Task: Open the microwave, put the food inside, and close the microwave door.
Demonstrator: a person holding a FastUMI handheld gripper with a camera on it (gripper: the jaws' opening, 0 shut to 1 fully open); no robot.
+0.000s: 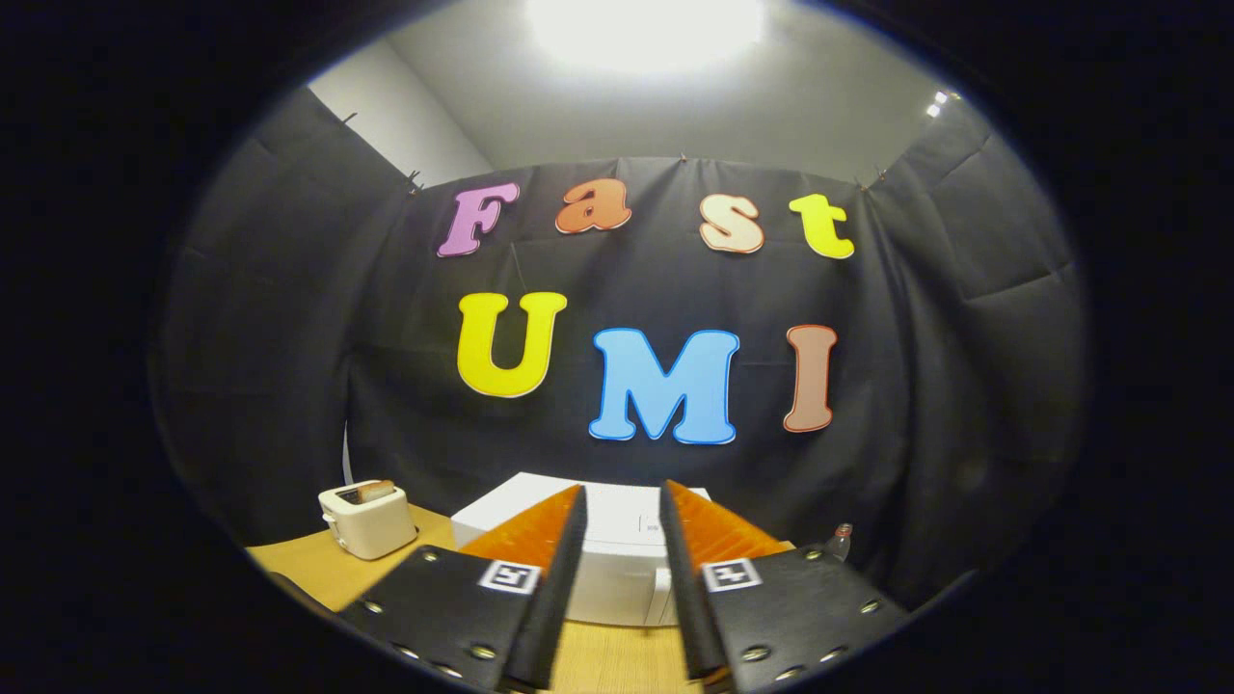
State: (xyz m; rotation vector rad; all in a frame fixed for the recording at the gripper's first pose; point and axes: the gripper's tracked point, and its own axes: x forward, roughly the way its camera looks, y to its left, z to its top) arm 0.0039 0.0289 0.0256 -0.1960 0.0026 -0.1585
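A white microwave (pixel 617 549) stands on the wooden table (pixel 318 569), a short way beyond my fingers, seen from above and in front; its door looks closed. My gripper (pixel 622 501) is held above the table and is open, with a gap between its two fingers (pixel 564 559) and nothing in it. The fingers hide the microwave's left and right sides.
A white toaster (pixel 368 520) with bread in its slot stands on the table to the left of the microwave. A small clear bottle (pixel 841 542) stands to the right of the microwave, near the black cloth wall.
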